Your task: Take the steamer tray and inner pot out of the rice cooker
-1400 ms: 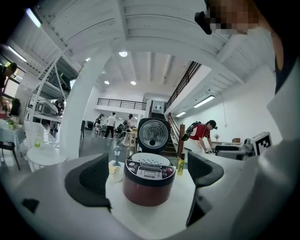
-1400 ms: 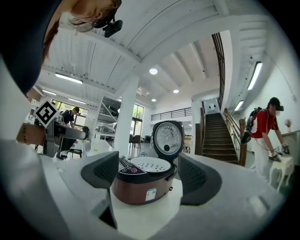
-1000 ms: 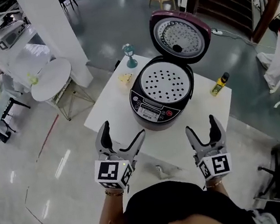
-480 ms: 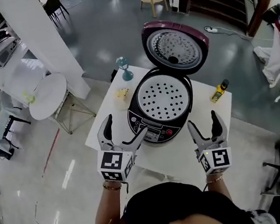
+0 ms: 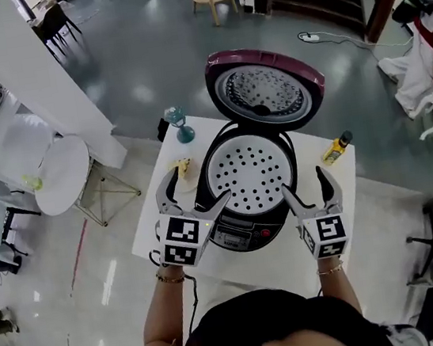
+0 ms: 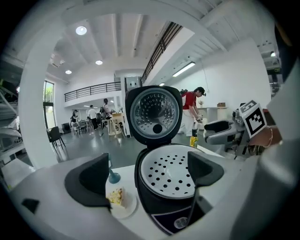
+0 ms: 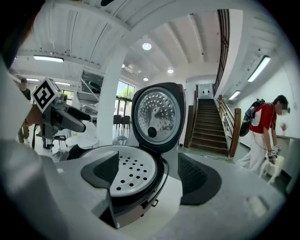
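Observation:
A dark rice cooker (image 5: 244, 224) stands on the white table (image 5: 332, 228) with its maroon lid (image 5: 265, 89) swung up. A white steamer tray (image 5: 252, 177) with round holes fills its mouth; the inner pot beneath is hidden. My left gripper (image 5: 191, 199) is open at the cooker's left front rim, its right finger over the tray's edge. My right gripper (image 5: 306, 187) is open at the right rim. The tray (image 6: 171, 171) sits between the left jaws, beside the lid (image 6: 153, 112). In the right gripper view the tray (image 7: 131, 173) lies by the left jaw.
A small plate with food (image 5: 182, 173) and a teal goblet (image 5: 180, 125) stand left of the cooker. A yellow bottle (image 5: 336, 147) stands at the table's right edge. A round white table (image 5: 52, 171) and a pillar are at the left. A person (image 7: 265, 133) stands in the background.
Both grippers have moved forward from the table's near edge to the cooker's rim, one on each side. Both stay open.

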